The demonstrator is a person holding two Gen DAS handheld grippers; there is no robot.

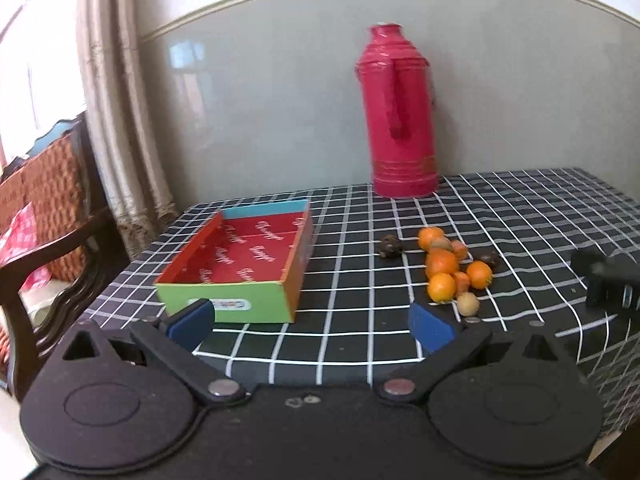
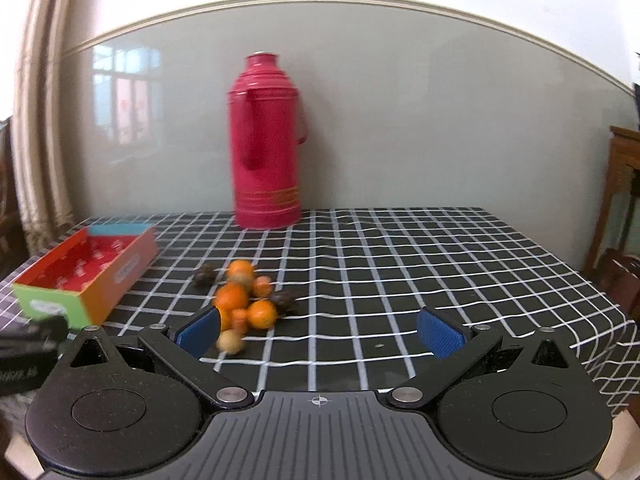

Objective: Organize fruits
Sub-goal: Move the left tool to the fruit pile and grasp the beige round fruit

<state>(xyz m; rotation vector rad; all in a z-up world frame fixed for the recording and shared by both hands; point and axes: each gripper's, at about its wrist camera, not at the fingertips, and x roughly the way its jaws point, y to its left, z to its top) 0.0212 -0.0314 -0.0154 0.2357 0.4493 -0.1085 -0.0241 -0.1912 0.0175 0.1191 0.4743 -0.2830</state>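
**Nothing picked yet: both grippers poised over the fruit pile**

Clearly, I am at the very start of the sorting. My left gripper (image 1: pixel 312 326) hangs above the near edge of the bench (image 1: pixel 360 344) with its blue pads spread wide and nothing between them. My right gripper (image 2: pixel 320 332) is the same, jaws wide and empty, its left pad just in front of the fruit.

The fruit sits loose on the checked cloth in one cluster: several oranges (image 1: pixel 441 263), a few smaller orange fruits, two dark brown fruits (image 1: pixel 390 245) and a pale tan round one (image 1: pixel 468 303) nearest to me. The coloured cardboard box (image 1: pixel 240 264) stands to the left of the pile, apart from it, and its red inside looks empty. A red thermos (image 1: pixel 400 116) stands at the back by the wall.

I judge the next move falls to one gripper: drop over the tan fruit or an outer orange, centre it between the pads, close gently since round fruit rolls, then carry it left into the box.
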